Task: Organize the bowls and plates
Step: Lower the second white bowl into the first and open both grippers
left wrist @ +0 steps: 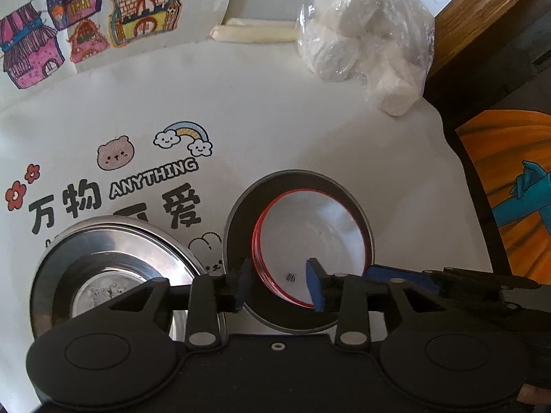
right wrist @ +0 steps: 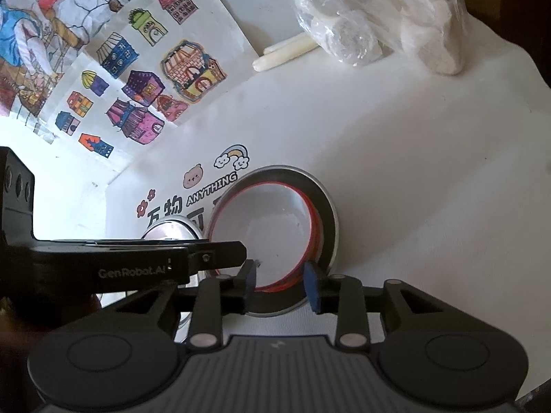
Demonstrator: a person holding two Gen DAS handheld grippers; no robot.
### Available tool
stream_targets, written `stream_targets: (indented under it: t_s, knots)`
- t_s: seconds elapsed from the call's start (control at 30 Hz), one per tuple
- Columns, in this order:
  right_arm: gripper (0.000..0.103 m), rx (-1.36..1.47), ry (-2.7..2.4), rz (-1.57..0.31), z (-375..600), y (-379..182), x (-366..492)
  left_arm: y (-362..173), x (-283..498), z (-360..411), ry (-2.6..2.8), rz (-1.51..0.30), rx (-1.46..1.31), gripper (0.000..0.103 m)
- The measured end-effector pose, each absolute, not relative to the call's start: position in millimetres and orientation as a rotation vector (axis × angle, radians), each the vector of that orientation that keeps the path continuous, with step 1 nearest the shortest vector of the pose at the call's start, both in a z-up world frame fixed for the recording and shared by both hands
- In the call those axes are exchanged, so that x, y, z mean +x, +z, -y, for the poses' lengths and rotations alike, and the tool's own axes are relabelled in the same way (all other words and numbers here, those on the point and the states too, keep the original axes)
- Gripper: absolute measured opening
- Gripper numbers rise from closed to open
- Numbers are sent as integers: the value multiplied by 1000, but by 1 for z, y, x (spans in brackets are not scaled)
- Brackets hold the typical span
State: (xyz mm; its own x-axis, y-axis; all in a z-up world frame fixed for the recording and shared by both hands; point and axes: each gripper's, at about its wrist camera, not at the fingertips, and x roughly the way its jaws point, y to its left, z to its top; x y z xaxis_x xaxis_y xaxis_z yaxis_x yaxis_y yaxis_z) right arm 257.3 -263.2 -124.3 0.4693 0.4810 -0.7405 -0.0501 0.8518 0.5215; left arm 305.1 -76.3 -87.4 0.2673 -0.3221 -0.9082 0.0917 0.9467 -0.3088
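Observation:
A white bowl with a red rim (left wrist: 310,227) (right wrist: 268,227) sits inside a dark grey plate (left wrist: 358,213) (right wrist: 325,213) on a white printed cloth. Left of it lies a shiny steel dish (left wrist: 113,258) (right wrist: 172,230). My left gripper (left wrist: 279,284) straddles the bowl's near rim. Its blue pads stand apart and do not press on the rim. My right gripper (right wrist: 280,284) straddles the near rim too, from the right, with a clear gap between its pads. One of its fingers (left wrist: 396,273) shows at the right in the left wrist view.
A clear bag of white rolls (left wrist: 361,41) (right wrist: 372,24) and pale sticks (left wrist: 255,32) lie at the back. Coloured drawings of houses (left wrist: 69,27) (right wrist: 144,103) cover the back left. The cloth's edge drops off at the right beside an orange picture (left wrist: 509,189).

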Motion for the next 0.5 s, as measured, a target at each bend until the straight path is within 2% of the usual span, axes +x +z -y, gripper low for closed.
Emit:
stream_targets:
  t_s: [0.1, 0.23, 0.33, 0.43, 0.5]
  knots:
    - [38, 459, 337, -1028, 265, -119, 254, -81, 301, 71, -270, -1259, -213, 51]
    - [48, 452, 323, -1011, 271, -113, 249, -73, 296, 62, -253, -1231, -211, 61]
    - [52, 432, 312, -1009, 274, -108, 245, -69, 293, 59, -243, -1211, -177, 73]
    - [59, 397, 297, -1009, 274, -102, 240, -67, 291, 56, -227, -1191, -148, 85]
    - [71, 373, 288, -1006, 275, -96, 235, -66, 290, 52, -216, -1178, -153, 95]
